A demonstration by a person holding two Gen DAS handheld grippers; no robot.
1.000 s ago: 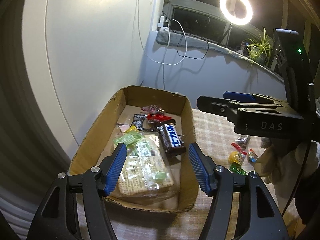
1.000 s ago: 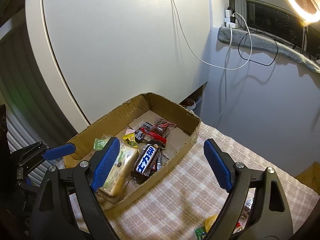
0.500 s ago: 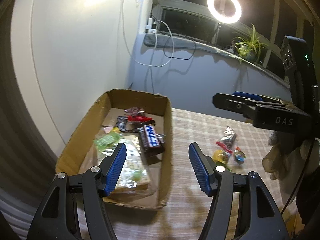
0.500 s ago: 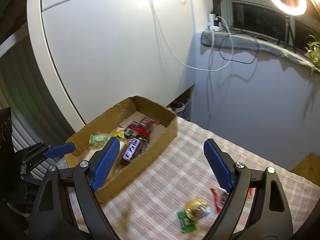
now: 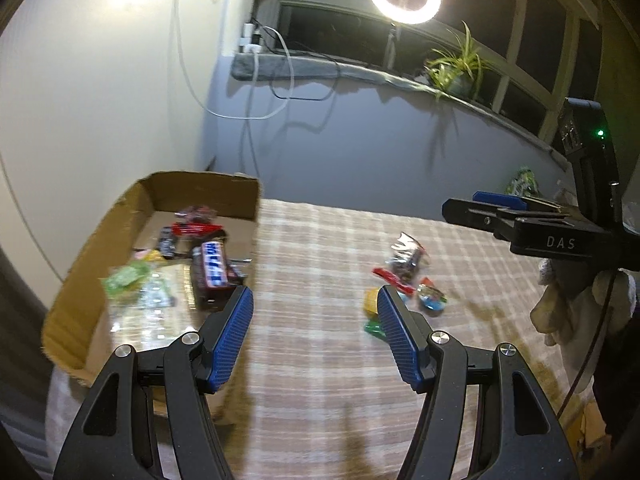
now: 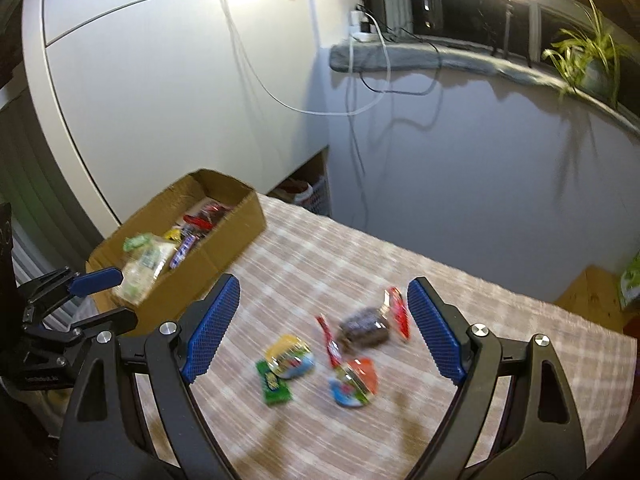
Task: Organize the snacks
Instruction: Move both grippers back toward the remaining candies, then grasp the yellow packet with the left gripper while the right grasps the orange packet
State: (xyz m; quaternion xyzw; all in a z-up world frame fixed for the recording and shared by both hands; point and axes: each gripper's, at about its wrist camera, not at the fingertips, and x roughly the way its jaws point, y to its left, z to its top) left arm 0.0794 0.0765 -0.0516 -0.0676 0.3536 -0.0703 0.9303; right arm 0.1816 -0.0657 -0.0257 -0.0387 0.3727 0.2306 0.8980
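Overhead, spread tongs (image 6: 322,326), crinkly wrappers (image 6: 352,380).

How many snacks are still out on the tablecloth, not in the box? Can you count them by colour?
Green packet: 1
Yellow round snack: 1
Red and blue round snack: 1
Red stick: 1
Brown bag: 1
Red packet: 1
Total: 6, though the picture is blurry.
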